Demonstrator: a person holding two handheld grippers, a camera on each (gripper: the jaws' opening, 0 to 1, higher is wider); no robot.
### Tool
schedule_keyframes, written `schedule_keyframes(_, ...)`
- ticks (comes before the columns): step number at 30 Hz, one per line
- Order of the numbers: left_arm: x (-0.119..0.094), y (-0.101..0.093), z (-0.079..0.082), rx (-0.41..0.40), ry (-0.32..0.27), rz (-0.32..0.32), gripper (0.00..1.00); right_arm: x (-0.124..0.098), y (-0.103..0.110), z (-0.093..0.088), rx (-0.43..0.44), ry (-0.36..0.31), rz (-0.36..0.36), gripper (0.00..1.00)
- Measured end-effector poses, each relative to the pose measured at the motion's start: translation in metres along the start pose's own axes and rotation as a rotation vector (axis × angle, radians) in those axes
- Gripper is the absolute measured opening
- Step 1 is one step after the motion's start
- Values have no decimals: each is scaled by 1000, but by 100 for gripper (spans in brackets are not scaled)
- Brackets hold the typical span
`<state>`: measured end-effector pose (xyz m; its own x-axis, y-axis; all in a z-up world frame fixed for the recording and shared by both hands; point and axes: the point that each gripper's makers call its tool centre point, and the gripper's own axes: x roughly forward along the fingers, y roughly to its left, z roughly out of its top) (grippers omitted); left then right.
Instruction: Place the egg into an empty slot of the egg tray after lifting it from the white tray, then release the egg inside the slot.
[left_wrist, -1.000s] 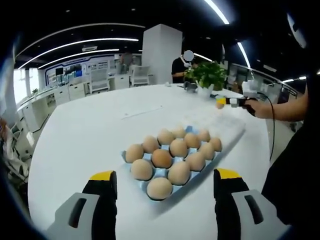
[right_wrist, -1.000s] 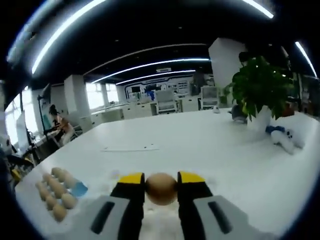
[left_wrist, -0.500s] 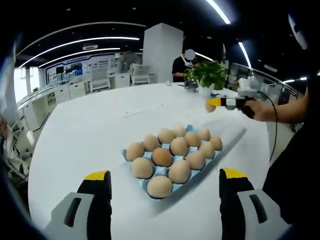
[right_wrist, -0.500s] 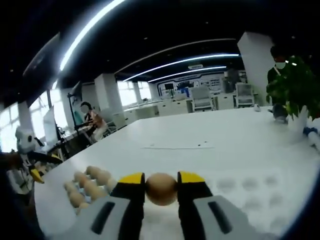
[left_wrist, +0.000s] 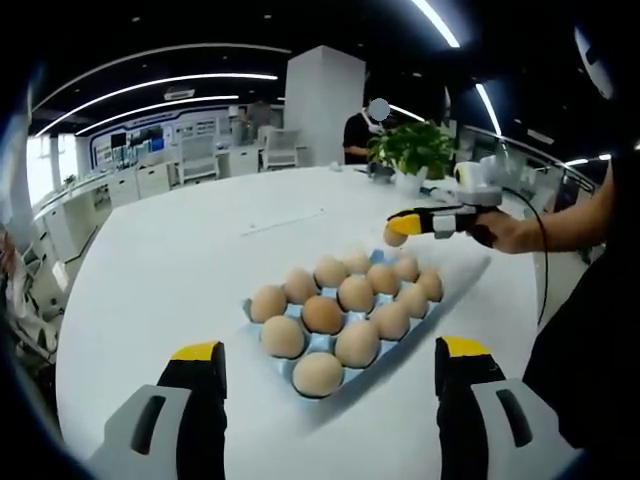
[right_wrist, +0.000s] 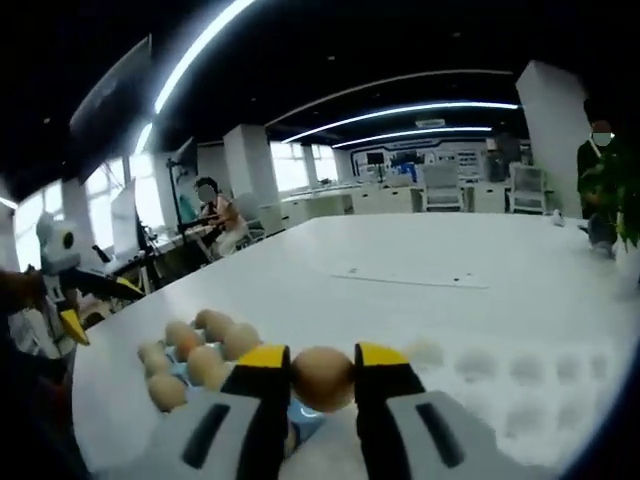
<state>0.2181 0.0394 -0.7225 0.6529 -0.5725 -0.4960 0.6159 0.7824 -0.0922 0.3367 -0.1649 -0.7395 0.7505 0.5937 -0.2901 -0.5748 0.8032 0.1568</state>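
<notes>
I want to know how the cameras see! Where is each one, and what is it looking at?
Left gripper view: rides the open left gripper, facing the egg tray; the person's hand shows.
Right gripper view: rides the right gripper, facing the egg it grips.
Shared: the egg tray, the carried egg, the right gripper.

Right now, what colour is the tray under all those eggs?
Light blue. The egg tray shows best in the left gripper view, peeking between the brown eggs.

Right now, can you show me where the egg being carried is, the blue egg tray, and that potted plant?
egg (right_wrist: 322, 377): right gripper view, middle of its shell between the jaws.
egg tray (left_wrist: 252, 309): left gripper view, blue near corner.
potted plant (left_wrist: 413, 150): left gripper view, its green leaves.
</notes>
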Motion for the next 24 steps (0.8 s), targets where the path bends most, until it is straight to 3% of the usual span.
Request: schedule_keyframes(24, -1, 2, 1, -1, -2, 0, 83, 22, 13, -33, 10, 106, 67, 24)
